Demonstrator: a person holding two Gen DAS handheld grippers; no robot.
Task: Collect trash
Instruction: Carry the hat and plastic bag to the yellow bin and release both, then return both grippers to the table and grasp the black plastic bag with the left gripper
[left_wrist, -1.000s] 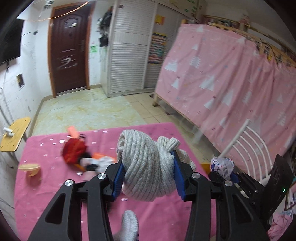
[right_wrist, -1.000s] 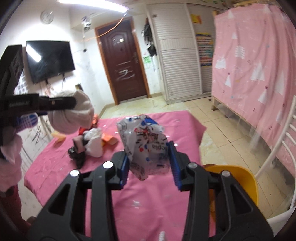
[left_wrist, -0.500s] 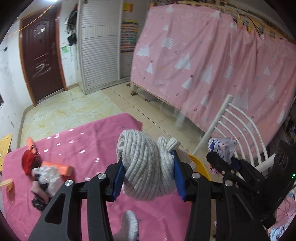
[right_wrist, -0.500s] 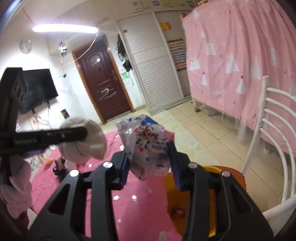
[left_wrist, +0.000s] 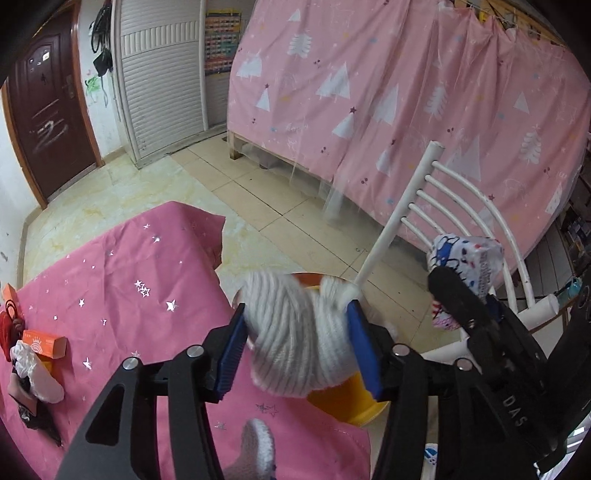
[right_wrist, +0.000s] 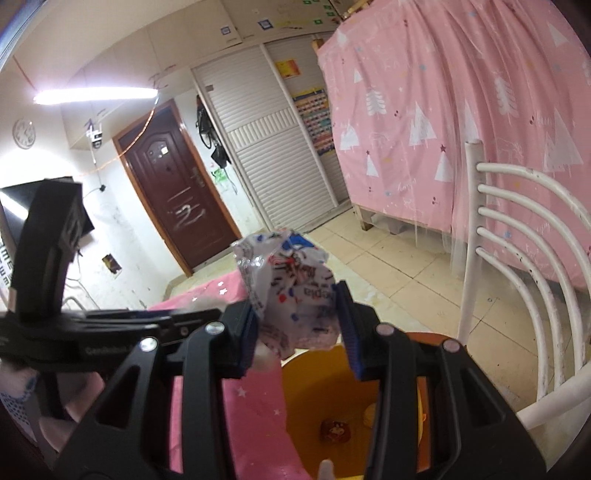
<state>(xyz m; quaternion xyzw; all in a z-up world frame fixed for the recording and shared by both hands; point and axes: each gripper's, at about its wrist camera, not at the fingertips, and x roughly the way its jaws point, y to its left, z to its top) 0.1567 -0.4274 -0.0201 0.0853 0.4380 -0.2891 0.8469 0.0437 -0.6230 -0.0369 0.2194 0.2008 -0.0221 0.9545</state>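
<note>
Left wrist: left gripper (left_wrist: 297, 349) jaws just widened around grey knit bundle (left_wrist: 295, 332), blurred.

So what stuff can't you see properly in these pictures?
- Yellow bin: cut off by the right wrist view's bottom edge; the small bits inside are too small to name.
- Knitted bundle: motion-blurred between the left gripper fingers; what it is stays unclear.
- Crumpled wrapper: print unreadable.
- Pile on the pink tablecloth: cut off at the left wrist view's left edge.
</note>
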